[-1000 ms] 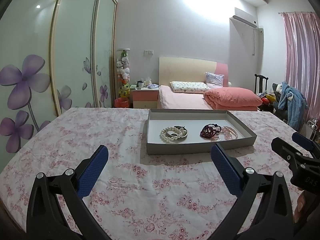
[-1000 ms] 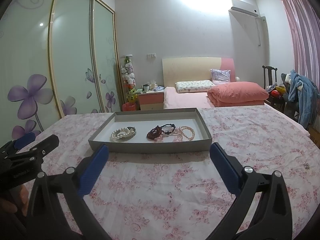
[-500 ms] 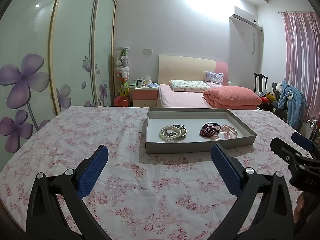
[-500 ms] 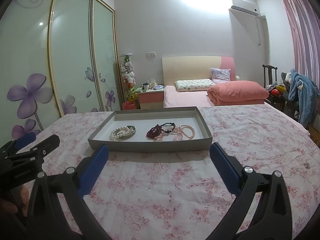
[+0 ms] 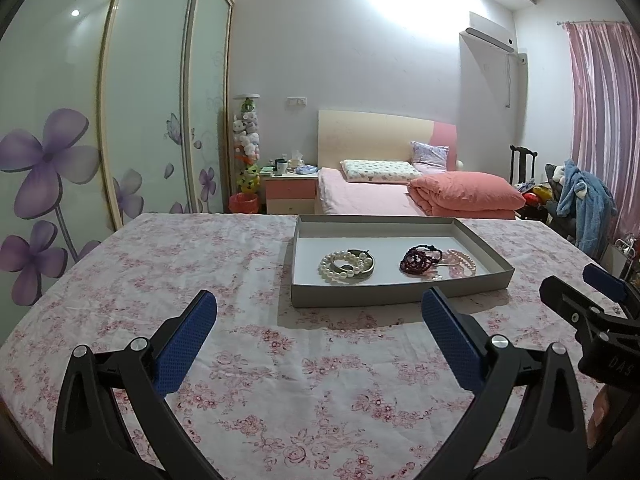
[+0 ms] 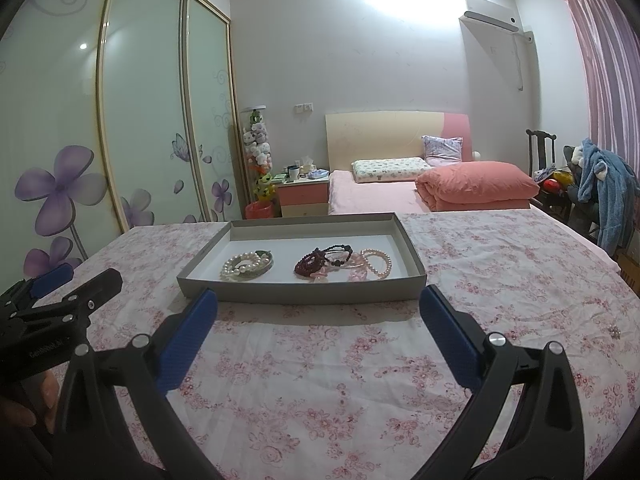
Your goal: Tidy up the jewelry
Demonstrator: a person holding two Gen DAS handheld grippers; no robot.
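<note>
A shallow grey tray [image 5: 400, 294] with a white floor rests on the floral tablecloth. In it lie a white pearl bracelet [image 5: 340, 266] with a metal bangle on the left, and a dark red bead bracelet [image 5: 416, 261], a black bead bracelet and a pink pearl bracelet [image 5: 460, 262] on the right. My left gripper [image 5: 318, 300] hovers open just short of the tray's near wall, holding nothing. The right wrist view shows the same tray [image 6: 300, 294], pearl bracelet [image 6: 244, 266] and red beads [image 6: 310, 264]. My right gripper [image 6: 318, 296] is open and empty in front of it.
The right gripper's body [image 5: 580, 308] shows at the right edge, the left gripper's body [image 6: 80, 292] at the left edge. A small sparkly item [image 6: 614, 332] lies on the cloth far right. Beyond the table are a bed, a nightstand and a wardrobe.
The left wrist view has levelled out slightly. Both grippers stay open in front of the tray, and the jewelry has not moved.
</note>
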